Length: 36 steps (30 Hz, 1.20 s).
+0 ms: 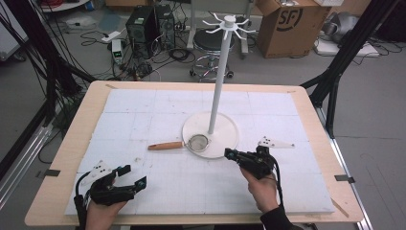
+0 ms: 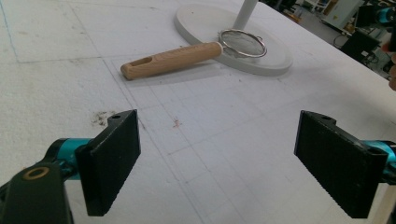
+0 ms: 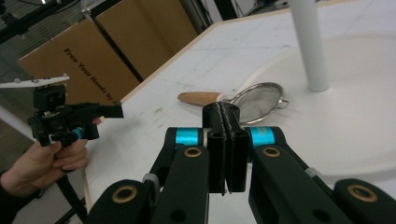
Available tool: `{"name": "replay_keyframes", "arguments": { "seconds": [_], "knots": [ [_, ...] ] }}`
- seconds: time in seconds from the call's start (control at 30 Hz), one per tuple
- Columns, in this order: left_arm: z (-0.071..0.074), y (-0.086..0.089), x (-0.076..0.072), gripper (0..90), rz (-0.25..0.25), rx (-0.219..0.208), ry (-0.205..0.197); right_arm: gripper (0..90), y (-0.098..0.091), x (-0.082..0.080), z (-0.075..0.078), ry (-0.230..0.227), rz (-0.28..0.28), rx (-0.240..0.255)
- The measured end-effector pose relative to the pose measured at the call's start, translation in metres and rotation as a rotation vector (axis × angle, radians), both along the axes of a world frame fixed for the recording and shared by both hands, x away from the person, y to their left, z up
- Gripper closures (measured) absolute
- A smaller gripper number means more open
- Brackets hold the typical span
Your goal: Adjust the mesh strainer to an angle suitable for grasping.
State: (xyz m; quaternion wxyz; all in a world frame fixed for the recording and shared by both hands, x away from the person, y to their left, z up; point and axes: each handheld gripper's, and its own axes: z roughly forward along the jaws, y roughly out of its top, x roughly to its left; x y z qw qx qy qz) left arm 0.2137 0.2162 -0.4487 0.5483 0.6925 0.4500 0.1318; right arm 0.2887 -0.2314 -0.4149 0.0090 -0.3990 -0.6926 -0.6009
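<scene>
A small wire strainer (image 1: pixel 197 142) with a wooden handle (image 1: pixel 165 145) lies on its side, its mesh bowl resting on the round white base (image 1: pixel 225 139) of a tall white peg stand (image 1: pixel 219 86). The handle points left onto the white foam mat. My right gripper (image 1: pixel 230 154) hovers just in front of the base's right side, its jaws pressed together with nothing between them (image 3: pixel 225 116); the strainer (image 3: pixel 261 100) lies beyond its tips. My left gripper (image 1: pixel 133 175) sits at the front left of the mat, jaws wide apart and empty (image 2: pixel 224 158), facing the strainer handle (image 2: pixel 173 58).
The stand's pole rises mid-table with short pegs at its top (image 1: pixel 230 23). The wooden table rim (image 1: pixel 76 129) frames the mat. Behind the table are a stool (image 1: pixel 210 45), computer cases (image 1: pixel 143 24) and a cardboard box (image 1: pixel 292 24). Black frame posts (image 1: pixel 335 72) flank the sides.
</scene>
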Motion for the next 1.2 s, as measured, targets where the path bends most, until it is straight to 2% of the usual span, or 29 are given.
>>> {"name": "replay_keyframes", "arguments": {
  "seconds": [0.1,0.13,0.33,0.47,0.57,0.63,0.67,0.77,0.9,1.03,1.2],
  "knots": [
    [0.000,0.000,0.000,15.0,0.001,0.001,0.000,89.7,0.008,0.006,0.000,0.018,0.007,0.011],
    [0.000,0.000,0.000,15.0,0.001,0.001,-0.002,89.8,0.017,0.012,0.000,0.035,0.011,0.005],
    [-0.001,-0.002,0.001,15.0,-0.003,0.007,0.004,89.7,0.045,0.030,0.005,0.041,0.038,-0.023],
    [-0.001,-0.005,0.000,14.9,-0.011,0.006,0.008,89.7,0.066,0.046,0.007,0.053,0.056,-0.058],
    [-0.001,-0.005,-0.001,15.0,-0.015,0.005,0.008,89.8,0.082,0.055,0.008,0.087,0.076,-0.054],
    [-0.002,-0.003,-0.003,14.9,-0.007,-0.011,0.013,89.9,0.091,0.062,0.008,0.109,0.089,-0.050],
    [-0.001,-0.003,-0.004,15.0,-0.006,-0.014,0.011,89.9,0.097,0.066,0.009,0.117,0.093,-0.062],
    [0.000,-0.003,-0.006,14.9,-0.010,-0.015,0.004,89.9,0.110,0.075,0.009,0.122,0.097,-0.074],
    [-0.001,-0.002,-0.004,15.0,-0.013,-0.009,0.008,89.9,0.119,0.083,0.005,0.137,0.099,-0.074],
    [-0.001,-0.001,-0.005,14.9,-0.005,-0.013,0.007,89.9,0.134,0.094,-0.010,0.188,0.103,-0.107],
    [0.000,-0.001,-0.006,15.0,0.005,-0.015,0.000,90.0,0.148,0.106,-0.020,0.236,0.095,-0.154]
  ]
}}
